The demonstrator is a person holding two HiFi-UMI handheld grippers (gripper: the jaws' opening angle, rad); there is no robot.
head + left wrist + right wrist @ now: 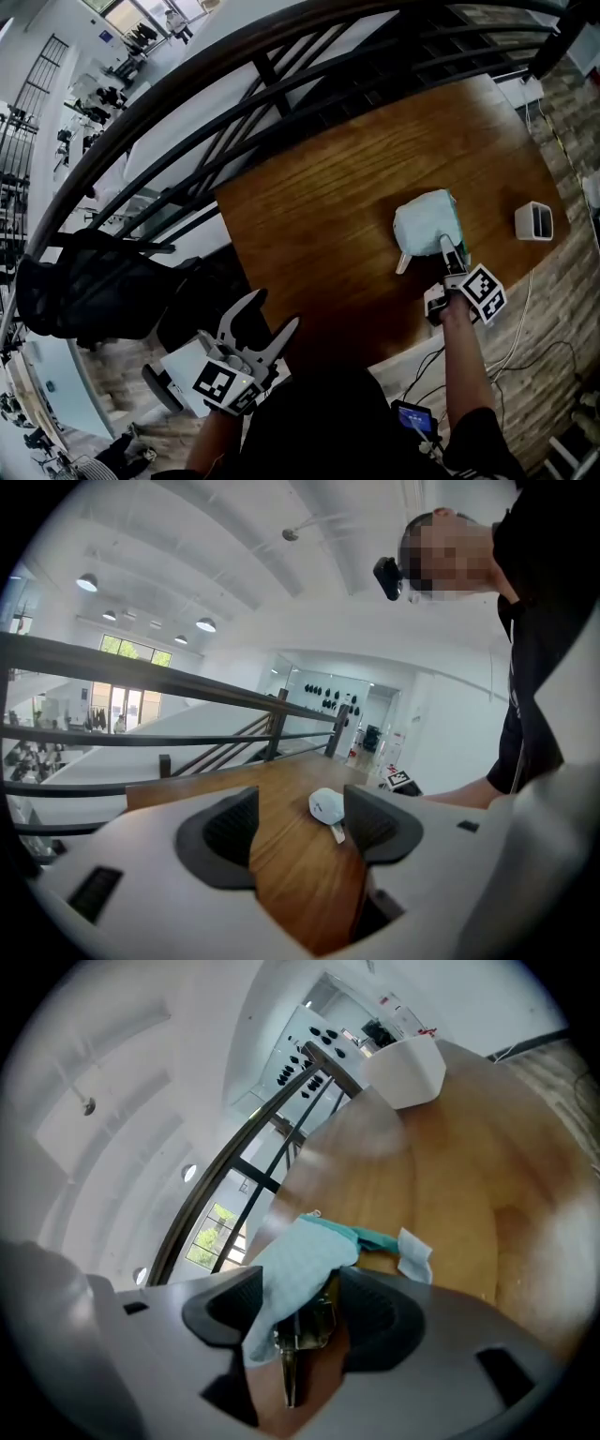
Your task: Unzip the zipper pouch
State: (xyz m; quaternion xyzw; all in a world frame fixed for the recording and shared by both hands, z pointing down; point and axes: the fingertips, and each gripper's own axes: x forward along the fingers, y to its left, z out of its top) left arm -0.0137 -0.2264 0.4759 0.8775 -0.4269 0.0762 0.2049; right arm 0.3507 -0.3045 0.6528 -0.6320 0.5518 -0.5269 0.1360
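I am holding my right gripper (305,1309) at the near end of the zipper pouch (427,223), which is lying on the wooden table (319,206) towards its right side. My right fingers are standing apart. A corner of the pale mint fabric and the metal zipper pull (300,1333) are sitting between them. The fabric is draping over the inner face of 1 pad and the pull is hanging just beside the other, but neither pad is pressing in. A darker teal zipper band is running along 1 edge of the pouch, and a small white tag (414,1252) is sticking out from it onto the wood. I cannot tell what is inside the pouch, nor whether the zipper is shut.

1 small white container (533,220) is standing near the pouch, further to the right. It is showing 2 dark slots on top, and I cannot make out anything in them.

I am keeping my left gripper (277,314) well apart from the pouch, over the table's near edge. Its 2 fingers are spread wide with only bare wood showing between them.
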